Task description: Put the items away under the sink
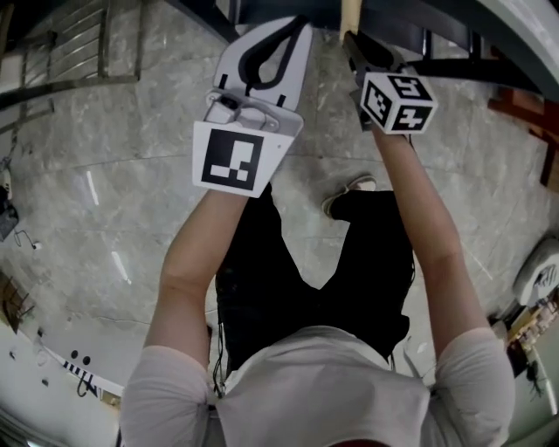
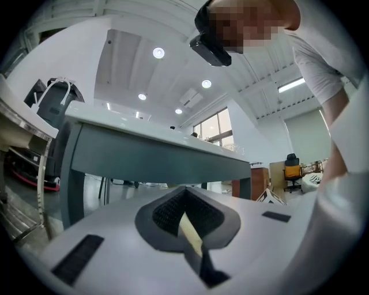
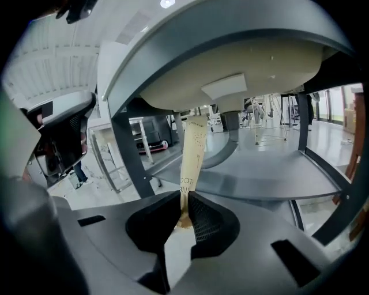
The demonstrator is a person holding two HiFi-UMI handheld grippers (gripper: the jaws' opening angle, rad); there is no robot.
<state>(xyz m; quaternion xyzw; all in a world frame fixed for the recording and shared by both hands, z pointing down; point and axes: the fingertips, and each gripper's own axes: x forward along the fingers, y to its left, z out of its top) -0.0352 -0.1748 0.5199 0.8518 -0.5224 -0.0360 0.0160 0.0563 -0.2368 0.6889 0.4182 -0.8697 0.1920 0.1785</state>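
My right gripper (image 3: 185,200) is shut on the lower end of a long beige paper-wrapped stick (image 3: 193,151) with dark print on it. The stick stands upright beneath the pale underside of a round sink basin (image 3: 230,63), above a grey curved shelf (image 3: 259,173). In the head view the stick (image 1: 350,17) pokes up past my right gripper (image 1: 356,42) at the top edge. My left gripper (image 1: 293,28), white, hangs beside it to the left. Its jaws (image 2: 185,212) stand shut with nothing seen between them, tilted up toward a grey tabletop (image 2: 155,152) and the ceiling.
Dark metal frame legs (image 3: 128,155) carry the sink and shelf. A metal rack (image 1: 70,52) lies on the marble floor at upper left. A person's shoe (image 1: 349,190) sits below the grippers. Red-brown wooden pieces (image 1: 524,109) stand at right.
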